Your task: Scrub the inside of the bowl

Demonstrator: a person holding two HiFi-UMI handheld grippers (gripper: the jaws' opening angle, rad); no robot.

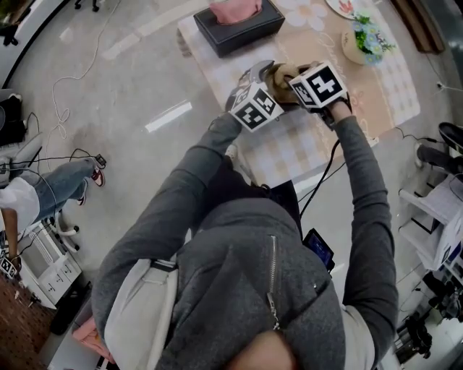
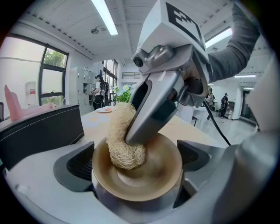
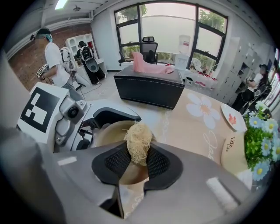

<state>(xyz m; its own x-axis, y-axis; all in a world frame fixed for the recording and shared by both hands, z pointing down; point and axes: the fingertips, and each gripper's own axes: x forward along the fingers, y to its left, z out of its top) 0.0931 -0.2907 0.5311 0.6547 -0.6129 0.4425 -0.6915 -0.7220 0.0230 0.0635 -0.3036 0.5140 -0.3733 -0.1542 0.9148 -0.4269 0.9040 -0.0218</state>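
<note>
The left gripper point(image 2: 138, 171) has its jaws closed on the rim of the bowl point(image 2: 144, 181), one pad at 9 o'clock and one at 3 o'clock. It holds the bowl tilted and lifted above the table point(image 1: 289, 155), just in front of the person's chest. Inside, the loofah point(image 2: 124, 140) presses on the wall at about 10 o'clock, its lower end near the bottom. The right gripper point(image 3: 138, 159) comes in from 1 o'clock with its jaws pinching the loofah's upper half, so the fibrous end sticks out past the pads. This looks like the scrubbing step itself, with the pad already on the inner surface. The next move probably calls for sweeping the loofah round the wall toward 6 and 3 o'clock and across the base while the left grip stays firm against the push. The bowl holds only the loofah; no water or suds show. On the table, a dark tissue box point(image 1: 239, 27) at 11 o'clock from the grippers holds a pink tissue point(image 1: 235, 10), and a pot point(image 1: 353, 48) at 2 o'clock holds flowers point(image 1: 370, 35).
</note>
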